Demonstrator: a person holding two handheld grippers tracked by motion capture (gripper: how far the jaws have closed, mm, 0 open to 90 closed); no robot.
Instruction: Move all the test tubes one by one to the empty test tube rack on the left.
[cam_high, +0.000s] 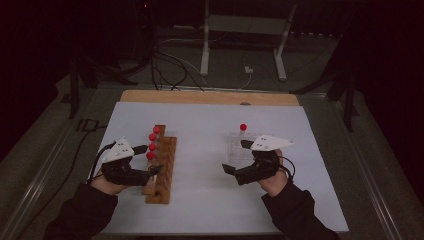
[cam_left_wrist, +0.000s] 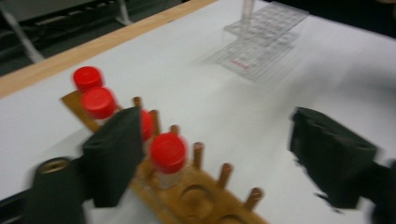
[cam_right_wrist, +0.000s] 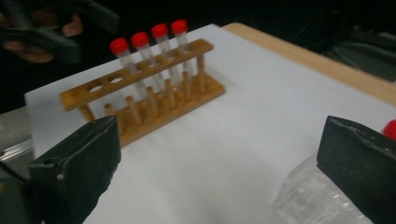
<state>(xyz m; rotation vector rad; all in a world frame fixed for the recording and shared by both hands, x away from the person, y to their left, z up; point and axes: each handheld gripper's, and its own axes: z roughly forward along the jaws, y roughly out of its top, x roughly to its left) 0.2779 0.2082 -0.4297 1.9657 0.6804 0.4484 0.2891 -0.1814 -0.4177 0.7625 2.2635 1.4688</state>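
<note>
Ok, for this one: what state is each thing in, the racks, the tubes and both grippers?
Wooden rack: upright on the white sheet, four tubes in it, two holes empty.
Red-capped tubes: capped, standing upright in a row.
Clear rack: upright, one red-capped tube standing in it.
Left gripper: open, nearest tube between its jaws but not pressed.
Right gripper: open, holding nothing.

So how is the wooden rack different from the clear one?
The wooden rack is brown and opaque and holds four red-capped tubes, with two holes free. The clear rack is see-through plastic and holds one red-capped tube. The wooden rack lies by the left gripper, the clear rack by the right gripper. Both stand on the white sheet.
</note>
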